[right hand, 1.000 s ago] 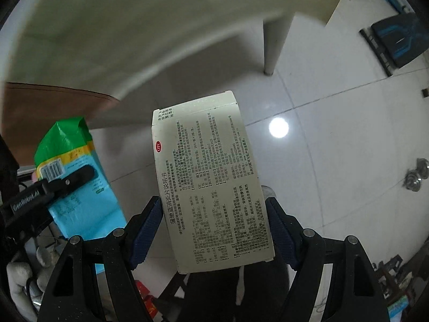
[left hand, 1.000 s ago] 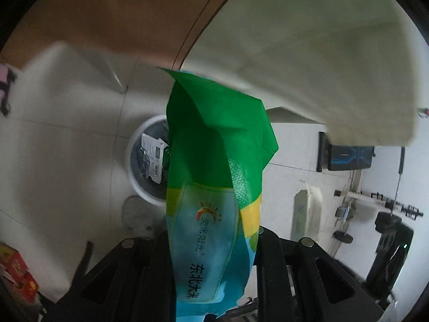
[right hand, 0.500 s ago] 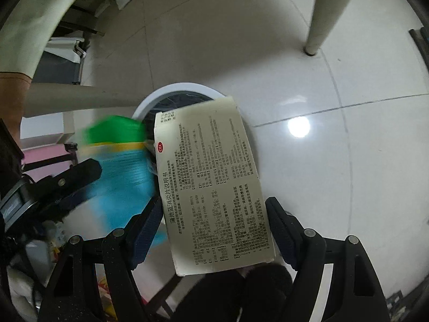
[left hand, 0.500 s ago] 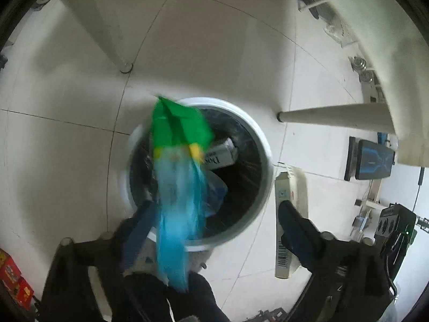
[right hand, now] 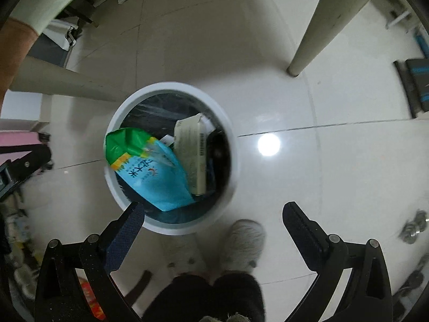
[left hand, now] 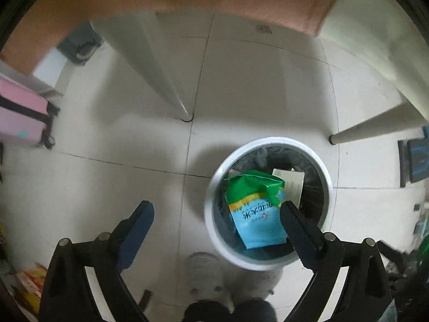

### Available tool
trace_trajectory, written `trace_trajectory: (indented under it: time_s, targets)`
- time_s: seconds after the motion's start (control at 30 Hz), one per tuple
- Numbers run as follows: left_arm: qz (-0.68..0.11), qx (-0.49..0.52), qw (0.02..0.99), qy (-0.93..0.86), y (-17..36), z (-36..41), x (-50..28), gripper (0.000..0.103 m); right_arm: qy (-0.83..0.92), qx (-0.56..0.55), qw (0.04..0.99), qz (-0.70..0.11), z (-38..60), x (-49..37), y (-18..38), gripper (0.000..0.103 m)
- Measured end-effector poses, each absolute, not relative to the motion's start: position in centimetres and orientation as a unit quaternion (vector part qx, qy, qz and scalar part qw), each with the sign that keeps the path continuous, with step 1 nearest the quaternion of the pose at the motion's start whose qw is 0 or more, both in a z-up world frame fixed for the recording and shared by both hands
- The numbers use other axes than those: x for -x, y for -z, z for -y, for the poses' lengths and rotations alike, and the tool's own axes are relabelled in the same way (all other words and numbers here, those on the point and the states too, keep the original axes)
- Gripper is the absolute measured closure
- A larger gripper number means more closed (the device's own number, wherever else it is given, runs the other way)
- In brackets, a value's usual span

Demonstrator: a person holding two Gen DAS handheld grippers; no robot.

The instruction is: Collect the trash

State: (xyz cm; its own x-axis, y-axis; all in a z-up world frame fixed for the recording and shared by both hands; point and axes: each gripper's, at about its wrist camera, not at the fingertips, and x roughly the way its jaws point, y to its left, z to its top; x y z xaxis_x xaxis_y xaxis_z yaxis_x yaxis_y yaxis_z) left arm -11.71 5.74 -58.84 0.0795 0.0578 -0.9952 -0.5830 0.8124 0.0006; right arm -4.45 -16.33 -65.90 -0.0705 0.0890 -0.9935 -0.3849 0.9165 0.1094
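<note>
1. Left gripper (left hand: 216,209): jaws spread wide, nothing between them. It hangs above the floor just left of the white bin (left hand: 211,196); in the left wrist view its right-hand finger overlaps the bin mouth.
2. Rice bag (left hand: 254,214), green top and blue body: lies inside the bin, slanted. In the right wrist view its green end (right hand: 126,145) rests on or over the bin's left rim (right hand: 171,86). Risk, as a judgement: a bag perched that high could slide out over the rim if the bin is knocked or more trash is dropped on it.
3. Printed carton (right hand: 191,153): inside the bin, on edge, right of the bag and touching it. It sits lower, so spill risk looks smaller.
4. Right gripper (right hand: 213,210): jaws wide, empty. It hangs over the bin's near edge, its left finger across the rim, its right finger over bare floor.
5. Slippered foot (right hand: 245,237): just beside the bin's near side; a nudge from it could tip the bin.
</note>
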Motion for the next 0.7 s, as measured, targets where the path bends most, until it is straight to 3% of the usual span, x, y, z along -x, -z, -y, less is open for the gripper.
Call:
trace_trajectory:
  time_s: [0.33, 0.7]
  targets:
    - [-0.657, 0.206, 0.698, -0.196, 49.5, -2.8, 13.4, 0.007, -0.158, 0.121, 0.693, -0.693, 17.8, 6.1, 54.7, 0.000]
    - [-0.653, 0.189, 0.716, -0.157, 31.9, 1.8, 16.2, 0.007, -0.181, 0.088, 0.711, -0.673, 21.8, 10.0, 33.6, 0.000]
